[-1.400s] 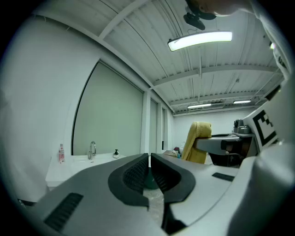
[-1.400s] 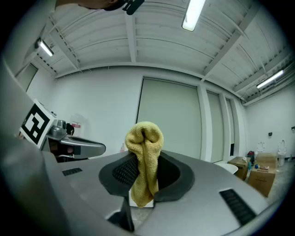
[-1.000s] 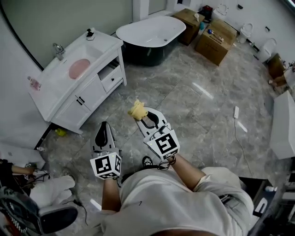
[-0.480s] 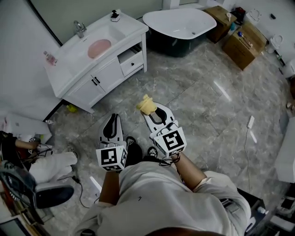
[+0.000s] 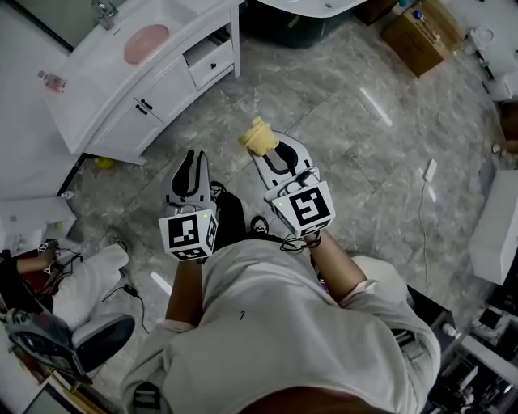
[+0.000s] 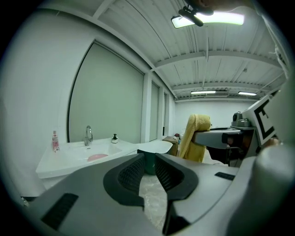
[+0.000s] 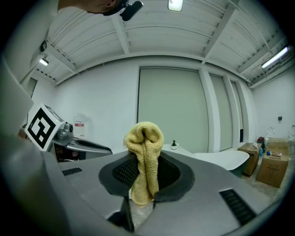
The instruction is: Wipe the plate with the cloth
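A pink plate point(image 5: 146, 44) lies in the basin of a white vanity point(image 5: 105, 105) at the top left; the left gripper view shows the plate point(image 6: 97, 156) far off. My right gripper point(image 5: 263, 145) is shut on a folded yellow cloth point(image 5: 259, 136), which stands up between the pads point(image 7: 145, 156). My left gripper point(image 5: 194, 158) is held beside it over the floor, its jaws opening with nothing between them point(image 6: 150, 163). Both grippers are held out level in front of the person, well away from the vanity.
A faucet point(image 5: 104, 12) and a small bottle point(image 5: 48, 78) stand on the vanity top. A dark bathtub point(image 5: 307, 8) and cardboard boxes point(image 5: 421, 36) are at the top right. A white power strip point(image 5: 429, 170) lies on the grey tiled floor.
Both grippers have come down and closer to the person's body, and the vanity has slid toward the top left of the head view. The cloth stays in the right gripper.
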Demonstrator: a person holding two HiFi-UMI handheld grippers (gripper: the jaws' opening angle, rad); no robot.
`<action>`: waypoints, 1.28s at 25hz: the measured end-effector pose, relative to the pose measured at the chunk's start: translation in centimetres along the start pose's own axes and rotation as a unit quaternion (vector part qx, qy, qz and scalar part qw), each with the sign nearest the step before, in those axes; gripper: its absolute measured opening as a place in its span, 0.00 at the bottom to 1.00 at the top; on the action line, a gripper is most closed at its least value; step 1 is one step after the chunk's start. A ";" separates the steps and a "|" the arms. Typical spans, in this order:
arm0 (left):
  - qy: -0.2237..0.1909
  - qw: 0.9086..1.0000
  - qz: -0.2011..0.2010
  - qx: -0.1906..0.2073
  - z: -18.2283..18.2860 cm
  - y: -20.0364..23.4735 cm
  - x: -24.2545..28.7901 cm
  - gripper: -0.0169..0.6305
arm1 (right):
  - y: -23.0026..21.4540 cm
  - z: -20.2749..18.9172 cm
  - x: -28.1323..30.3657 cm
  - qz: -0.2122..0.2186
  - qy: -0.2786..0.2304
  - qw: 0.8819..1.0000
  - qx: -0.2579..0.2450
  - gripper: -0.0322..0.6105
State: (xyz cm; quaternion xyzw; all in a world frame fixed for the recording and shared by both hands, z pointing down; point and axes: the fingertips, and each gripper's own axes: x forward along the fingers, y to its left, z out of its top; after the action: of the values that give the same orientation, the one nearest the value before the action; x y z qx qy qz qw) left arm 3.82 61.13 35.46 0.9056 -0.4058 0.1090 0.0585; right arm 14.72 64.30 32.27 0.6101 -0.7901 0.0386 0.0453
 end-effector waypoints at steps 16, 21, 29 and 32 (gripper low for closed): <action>-0.005 1.000 0.020 -0.008 4.3 21.8 12.4 0.15 | -1.0 3.3 24.7 0.017 0.043 0.998 -0.031 0.17; 0.004 0.999 0.031 -0.027 4.0 25.7 15.3 0.15 | -1.6 3.3 30.6 0.030 0.055 0.998 -0.032 0.17; 0.026 0.997 0.066 -0.029 4.5 31.2 23.5 0.15 | -6.1 2.8 40.9 0.072 0.056 0.995 -0.028 0.17; 0.040 0.995 0.088 -0.030 5.6 33.6 27.7 0.15 | -8.5 3.5 46.0 0.101 0.053 0.993 -0.026 0.17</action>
State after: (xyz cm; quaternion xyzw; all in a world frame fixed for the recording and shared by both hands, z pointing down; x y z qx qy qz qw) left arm -2.54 17.78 37.36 0.8592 -0.4843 0.1375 0.0915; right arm 11.27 17.57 34.35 0.5229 -0.8449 0.0549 0.0985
